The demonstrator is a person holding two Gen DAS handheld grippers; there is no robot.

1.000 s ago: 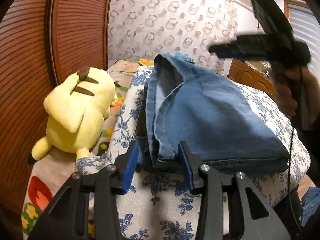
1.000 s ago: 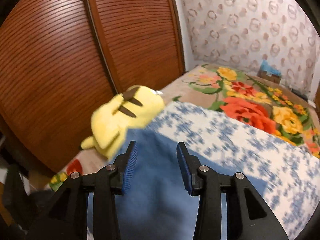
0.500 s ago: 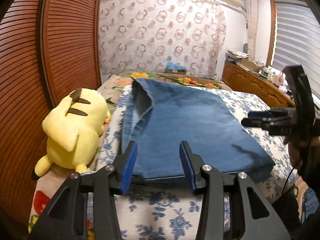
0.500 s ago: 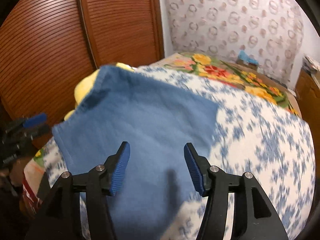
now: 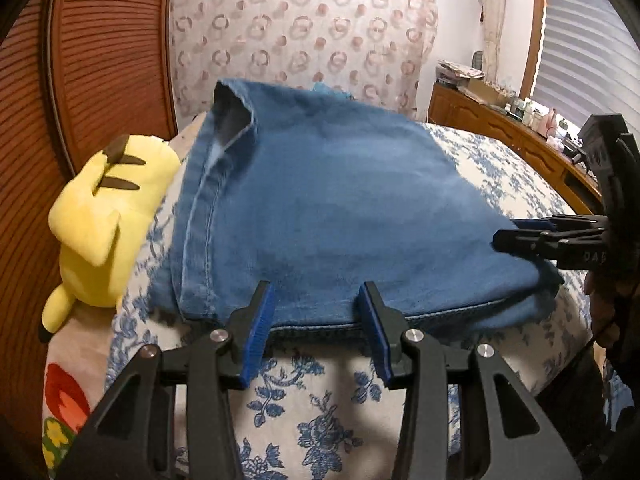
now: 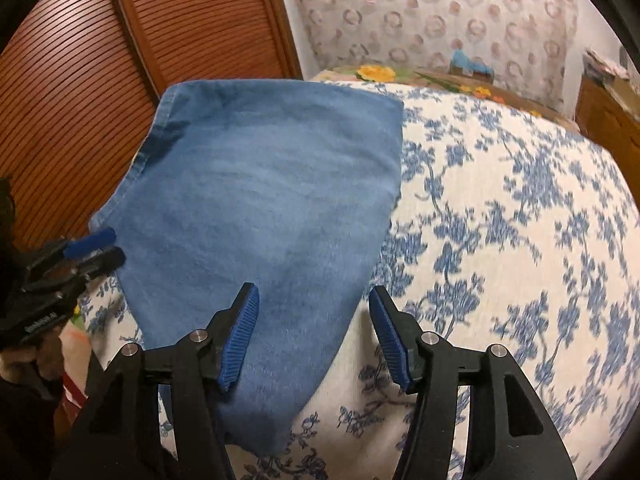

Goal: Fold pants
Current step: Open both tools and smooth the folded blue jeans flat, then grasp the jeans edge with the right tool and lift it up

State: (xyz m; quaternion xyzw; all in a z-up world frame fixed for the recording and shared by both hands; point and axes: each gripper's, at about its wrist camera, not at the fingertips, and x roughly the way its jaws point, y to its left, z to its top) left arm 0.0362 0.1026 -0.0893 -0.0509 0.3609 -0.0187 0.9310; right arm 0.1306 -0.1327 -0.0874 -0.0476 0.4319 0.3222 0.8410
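Folded blue jeans (image 5: 340,216) lie flat on the blue-flowered bedspread (image 5: 312,420). My left gripper (image 5: 316,328) hovers open at their near hem, which runs between the two fingers without being pinched. At the jeans' right corner my right gripper (image 5: 508,232) comes in from the side. In the right wrist view the jeans (image 6: 260,200) spread ahead, and my right gripper (image 6: 312,332) stands open over their near right edge, its left finger above the cloth and its right finger above the bedspread (image 6: 500,220). My left gripper (image 6: 112,247) shows at the jeans' left edge.
A yellow plush toy (image 5: 108,220) lies left of the jeans, against the slatted wooden doors (image 5: 100,60). A patterned curtain (image 5: 300,32) hangs behind the bed. A cluttered wooden dresser (image 5: 500,128) runs along the right. A hand (image 5: 604,312) holds the right gripper.
The jeans' raised fold has come down flat. My right gripper swung down from above to the near right corner and opened wider. My left gripper drew back slightly along the near hem.
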